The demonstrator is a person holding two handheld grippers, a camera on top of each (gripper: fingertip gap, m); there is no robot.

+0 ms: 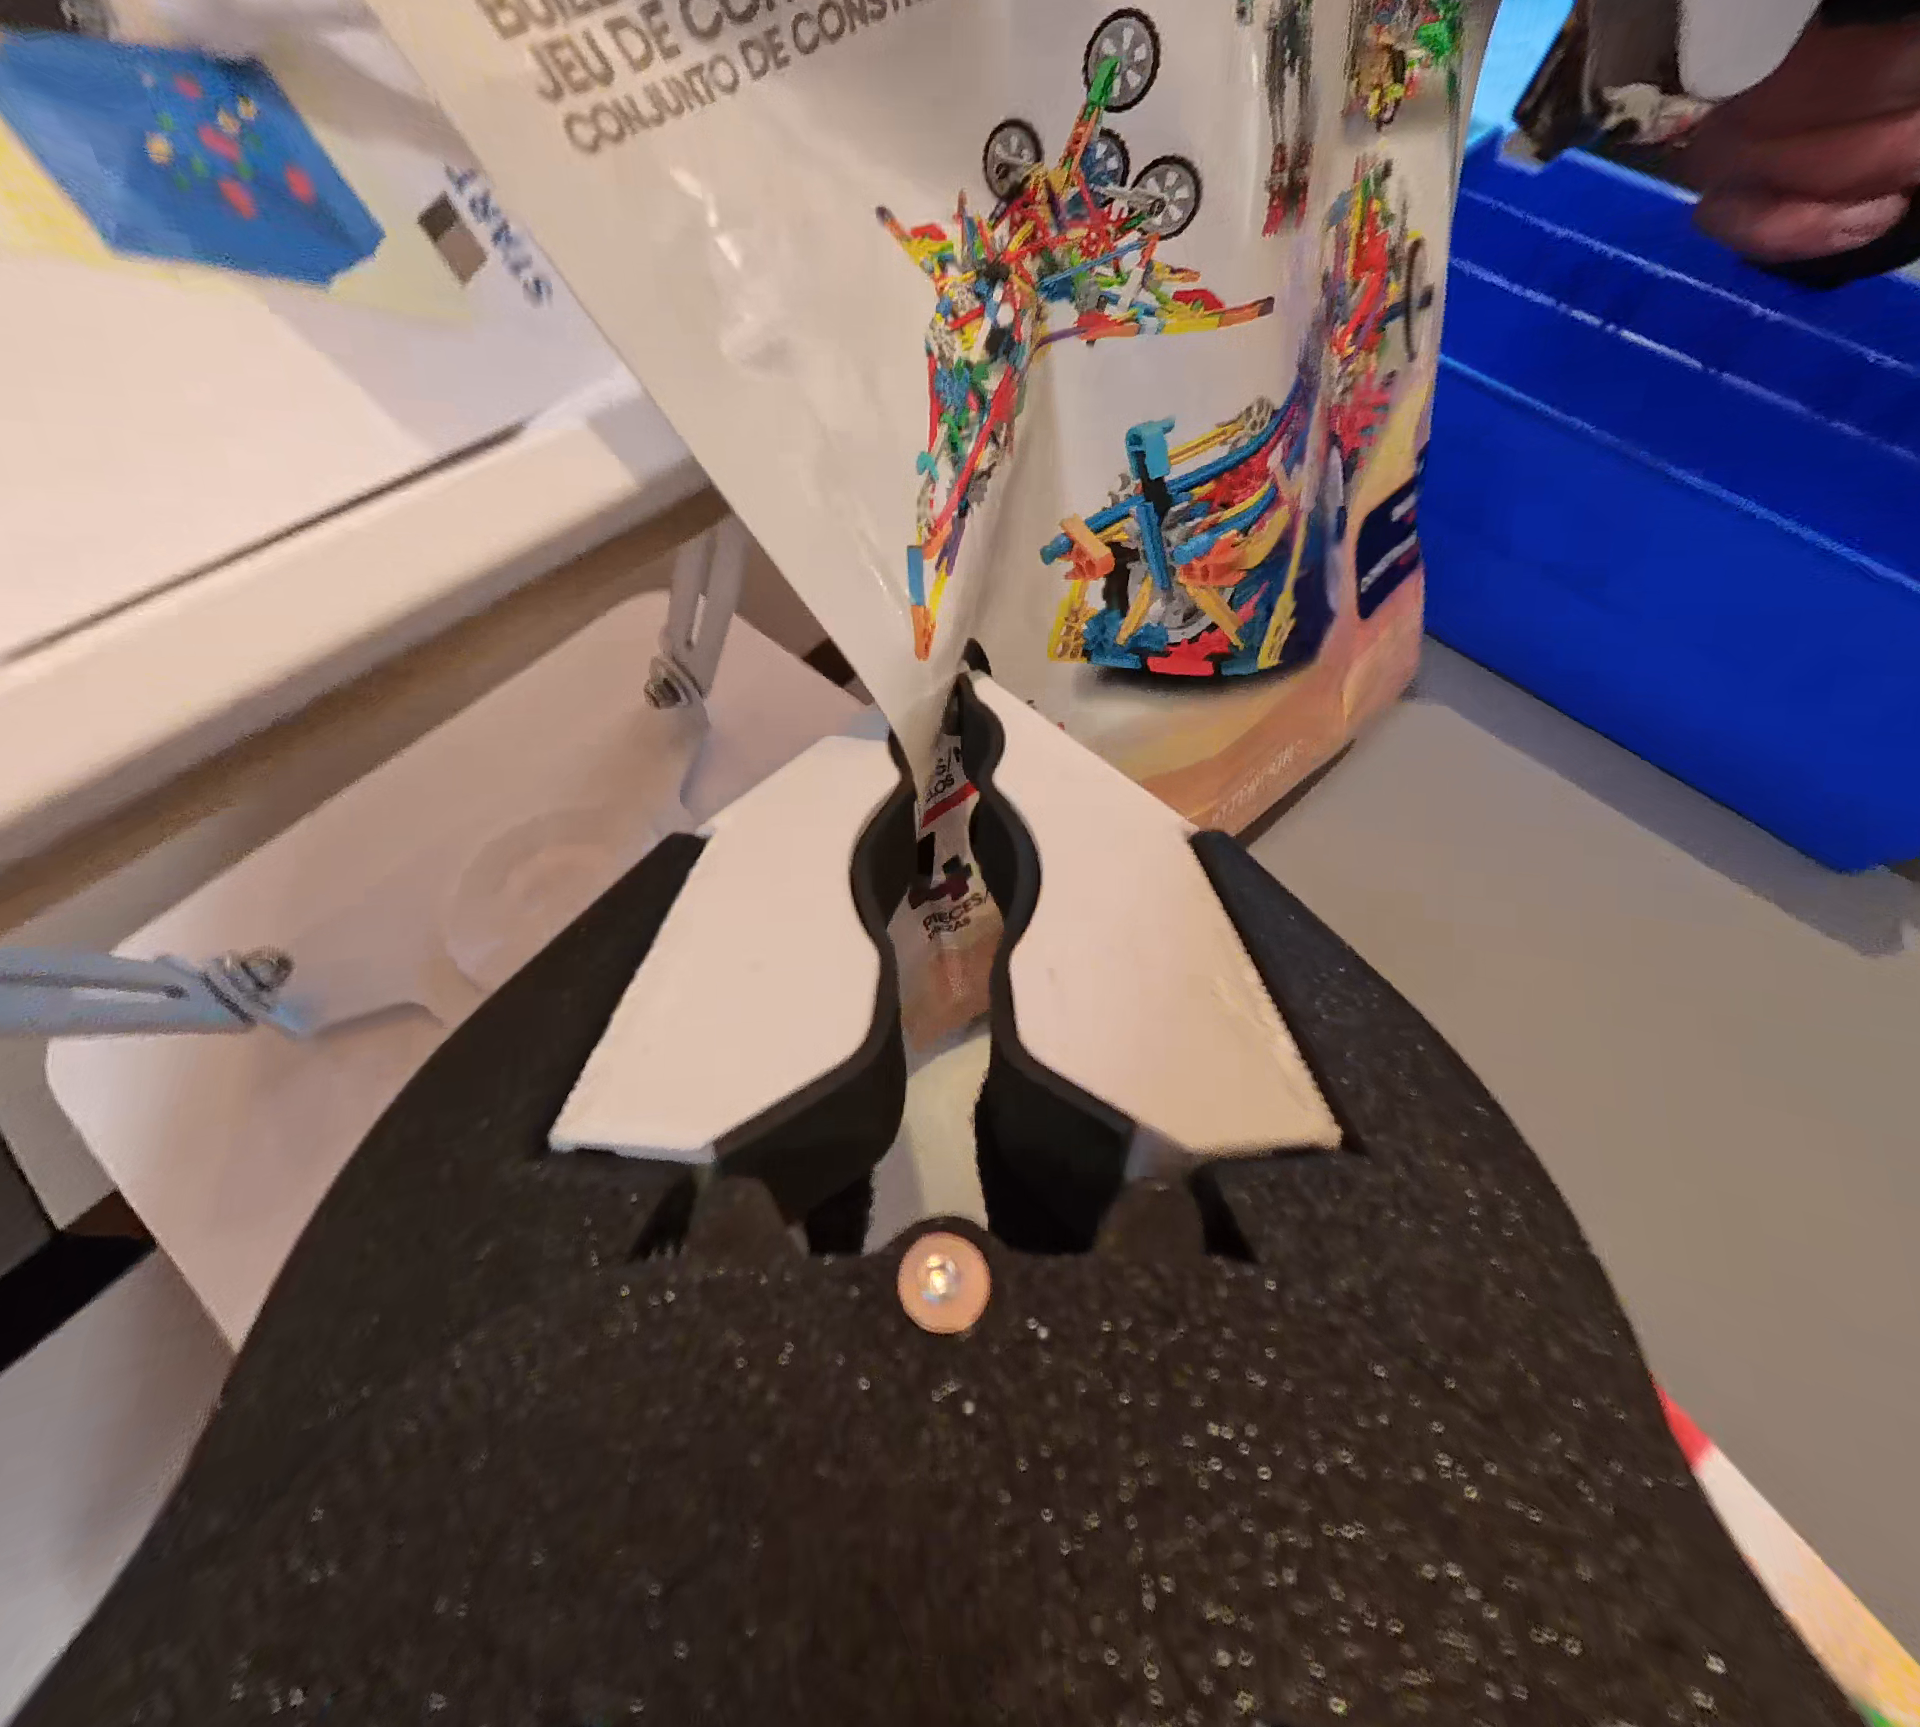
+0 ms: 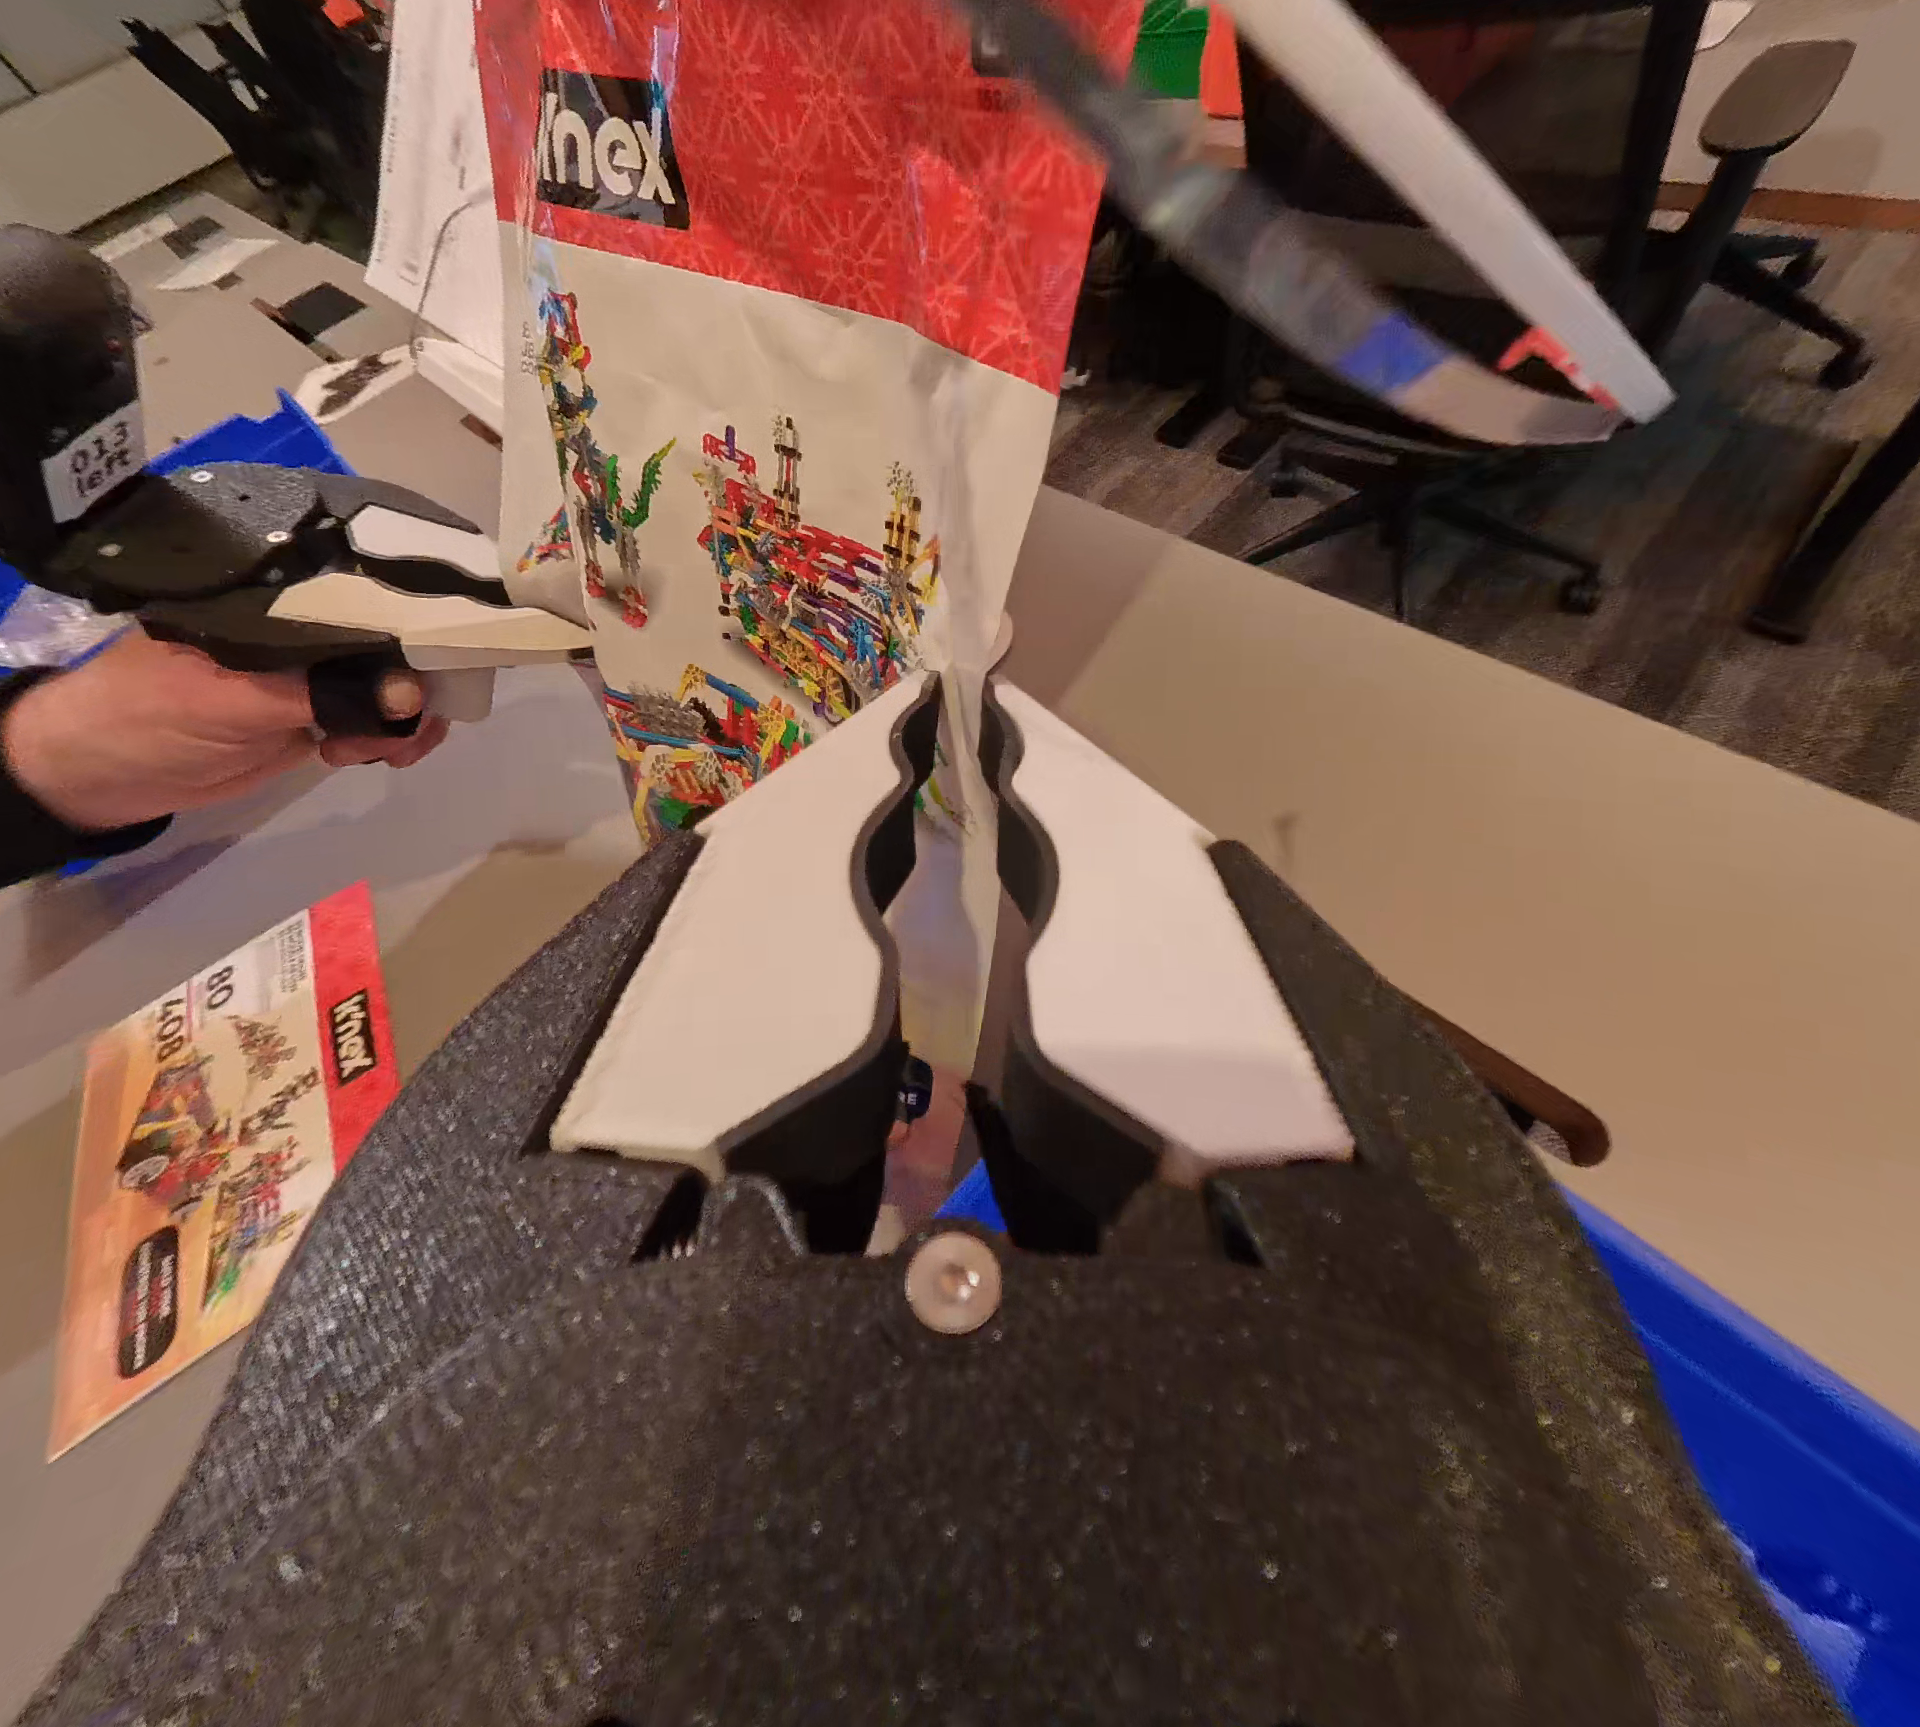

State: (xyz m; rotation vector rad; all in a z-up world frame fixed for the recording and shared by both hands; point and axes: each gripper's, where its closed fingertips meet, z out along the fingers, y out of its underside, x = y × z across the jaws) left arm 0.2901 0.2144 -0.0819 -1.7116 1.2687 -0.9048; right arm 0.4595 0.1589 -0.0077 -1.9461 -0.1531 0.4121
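A toy building-set box, white with colourful model pictures and a red top, is held upright over the grey table. My left gripper is shut on the box's lower corner edge. My right gripper is shut on another lower edge of the same box. The left gripper also shows in the right wrist view, held by a hand and pinching the box's left side. An open flap of the box sticks out to the upper right, blurred.
A printed booklet lies on the table at the left. A blue bin stands to the right of the box; its rim also shows in the right wrist view. A blue dotted box lies far left. An office chair stands beyond the table. My hands' fingertips stand some 20 cm from each other.
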